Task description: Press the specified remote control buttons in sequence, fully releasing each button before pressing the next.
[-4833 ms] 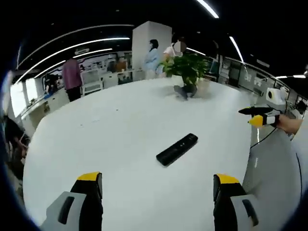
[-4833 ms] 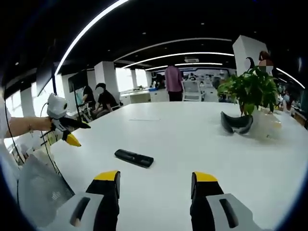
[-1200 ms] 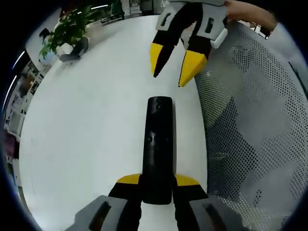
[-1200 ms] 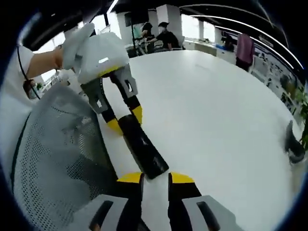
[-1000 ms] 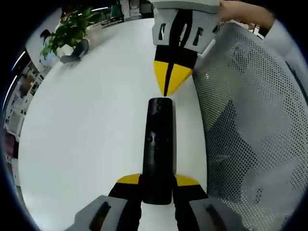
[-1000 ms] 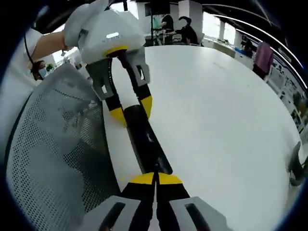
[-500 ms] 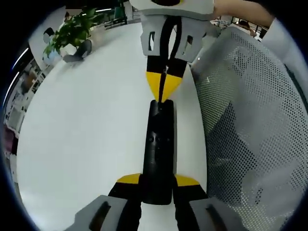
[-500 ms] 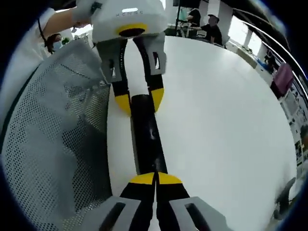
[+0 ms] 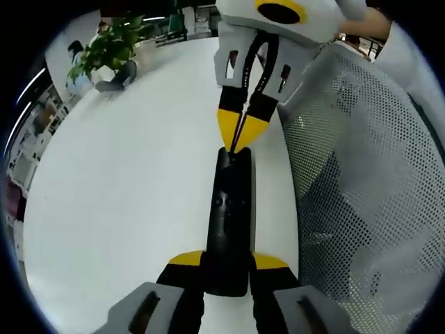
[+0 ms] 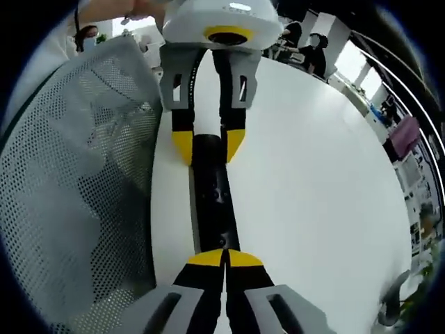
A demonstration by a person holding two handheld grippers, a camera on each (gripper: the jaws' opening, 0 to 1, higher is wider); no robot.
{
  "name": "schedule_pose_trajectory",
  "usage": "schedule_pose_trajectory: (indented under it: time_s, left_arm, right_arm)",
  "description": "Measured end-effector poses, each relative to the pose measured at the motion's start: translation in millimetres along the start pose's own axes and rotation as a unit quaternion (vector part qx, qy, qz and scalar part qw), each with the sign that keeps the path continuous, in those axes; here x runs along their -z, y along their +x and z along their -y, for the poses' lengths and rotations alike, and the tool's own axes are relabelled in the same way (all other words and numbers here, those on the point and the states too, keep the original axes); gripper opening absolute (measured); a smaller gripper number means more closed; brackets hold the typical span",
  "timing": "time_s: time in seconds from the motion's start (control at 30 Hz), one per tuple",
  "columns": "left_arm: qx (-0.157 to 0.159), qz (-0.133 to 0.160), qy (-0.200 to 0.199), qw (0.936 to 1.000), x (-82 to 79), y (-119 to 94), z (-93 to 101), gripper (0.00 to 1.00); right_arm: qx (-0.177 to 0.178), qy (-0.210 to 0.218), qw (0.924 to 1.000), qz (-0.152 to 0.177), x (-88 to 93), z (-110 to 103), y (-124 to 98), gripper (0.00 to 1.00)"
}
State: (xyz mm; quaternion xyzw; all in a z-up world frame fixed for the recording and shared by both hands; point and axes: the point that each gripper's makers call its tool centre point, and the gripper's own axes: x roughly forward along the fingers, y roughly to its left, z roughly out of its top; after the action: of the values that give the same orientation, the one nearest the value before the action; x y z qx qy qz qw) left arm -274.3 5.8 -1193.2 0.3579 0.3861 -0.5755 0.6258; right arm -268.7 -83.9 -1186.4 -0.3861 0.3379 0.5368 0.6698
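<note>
1. Since a second ago, right tongs (image 10: 224, 259) have stayed pinched together, tips touching the remote (image 9: 231, 209).
2. Left tongs (image 9: 227, 263) grip its opposite end.
3. Beneath: white table (image 9: 125, 195); mesh chair (image 9: 361, 209) beside; plant (image 9: 104, 49) beyond.

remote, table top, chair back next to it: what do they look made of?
Remote: black, matte, looks like moulded plastic; faint sheen along its face.
Table: smooth white top, probably laminate, hard to confirm; even, lightly reflective.
Chair back: pale grey mesh, clearly perforated; tiny holes let the dark behind show through.
</note>
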Motion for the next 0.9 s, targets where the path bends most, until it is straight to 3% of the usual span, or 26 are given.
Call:
schedule_pose_trajectory:
  time_s: [0.27, 0.47, 0.83, 0.9]
  left_arm:
    - [-0.003, -0.017, -0.003, 0.9998, 0.2, 0, 1.0, 0.24]
    - [-0.002, -0.022, 0.003, 0.9998, 0.7, 0, 1.7, 0.24]
    - [-0.001, -0.013, 0.003, 0.9999, 1.7, -1, 2.1, 0.24]
    - [0.0, -0.013, 0.002, 0.9999, 2.0, -1, 2.2, 0.24]
  right_arm:
    - [-0.012, 0.049, 0.9985, 0.022, -1.6, 0, -2, 0.0]
    - [-0.026, 0.029, 0.999, 0.02, -9.0, -5, 3, 0.0]
    - [-0.031, 0.038, 0.9981, 0.038, -16.6, -2, 2, 0.0]
    - [-0.04, 0.016, 0.999, 0.015, -11.2, -6, 7, 0.0]
